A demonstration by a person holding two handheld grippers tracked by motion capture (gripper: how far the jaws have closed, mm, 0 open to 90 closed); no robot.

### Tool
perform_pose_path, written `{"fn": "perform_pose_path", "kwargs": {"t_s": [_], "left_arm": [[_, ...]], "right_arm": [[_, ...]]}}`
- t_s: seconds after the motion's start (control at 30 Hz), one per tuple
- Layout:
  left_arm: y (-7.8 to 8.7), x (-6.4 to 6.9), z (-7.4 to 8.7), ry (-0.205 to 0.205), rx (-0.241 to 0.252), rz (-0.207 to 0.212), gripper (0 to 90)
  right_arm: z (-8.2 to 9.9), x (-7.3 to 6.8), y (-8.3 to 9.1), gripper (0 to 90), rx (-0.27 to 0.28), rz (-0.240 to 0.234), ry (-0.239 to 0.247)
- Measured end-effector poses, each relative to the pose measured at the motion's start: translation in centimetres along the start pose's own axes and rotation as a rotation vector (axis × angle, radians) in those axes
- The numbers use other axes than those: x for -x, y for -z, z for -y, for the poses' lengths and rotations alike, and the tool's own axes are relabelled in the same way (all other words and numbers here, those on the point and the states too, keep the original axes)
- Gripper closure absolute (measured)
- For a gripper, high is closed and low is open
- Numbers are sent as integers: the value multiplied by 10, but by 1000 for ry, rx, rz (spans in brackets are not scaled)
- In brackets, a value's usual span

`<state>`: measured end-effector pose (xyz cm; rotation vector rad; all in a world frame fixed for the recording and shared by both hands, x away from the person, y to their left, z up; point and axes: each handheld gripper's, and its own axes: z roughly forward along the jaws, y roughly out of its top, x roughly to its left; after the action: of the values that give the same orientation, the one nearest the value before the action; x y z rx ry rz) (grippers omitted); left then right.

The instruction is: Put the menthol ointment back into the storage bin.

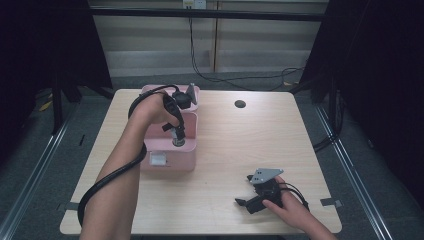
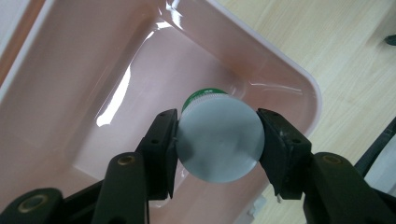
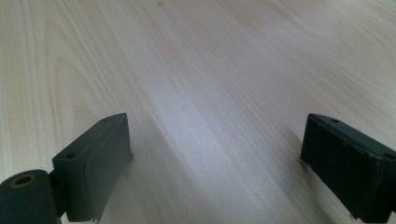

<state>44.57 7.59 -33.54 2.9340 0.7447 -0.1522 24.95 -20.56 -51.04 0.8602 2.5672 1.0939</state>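
Over the pink tub (image 1: pixel 170 162) at the left of the table (image 1: pixel 225 150), I have the left gripper (image 1: pixel 178 134) pointing down into the tub's open top. In the left gripper view its 2 jaws are clamped on a round container (image 2: pixel 219 140), 1 pad on each side of it; I see the pale grey round end facing the camera and a green band with a white ridged ring behind it. The container hangs above the tub's glossy pink floor (image 2: pixel 116 93), near one rounded corner, and I cannot tell whether it touches the bottom. A 2nd pink tub (image 1: pixel 150 91) stands just behind the 1st, against it.

The right gripper (image 1: pixel 246 201) rests low at the near right of the table, well apart from the tubs, held in the right hand (image 1: pixel 292 210). In the right gripper view its jaws stand wide apart with bare wood between them, grasping nothing.
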Motion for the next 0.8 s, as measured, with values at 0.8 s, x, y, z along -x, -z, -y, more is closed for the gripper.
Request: {"fn": "perform_pose_path", "kwargs": {"t_s": [0.8], "left_arm": [[-41, -1, -13, -4, -7, 35, 503]], "right_arm": [[0, 0, 0, 80, 2, 1, 2]]}}
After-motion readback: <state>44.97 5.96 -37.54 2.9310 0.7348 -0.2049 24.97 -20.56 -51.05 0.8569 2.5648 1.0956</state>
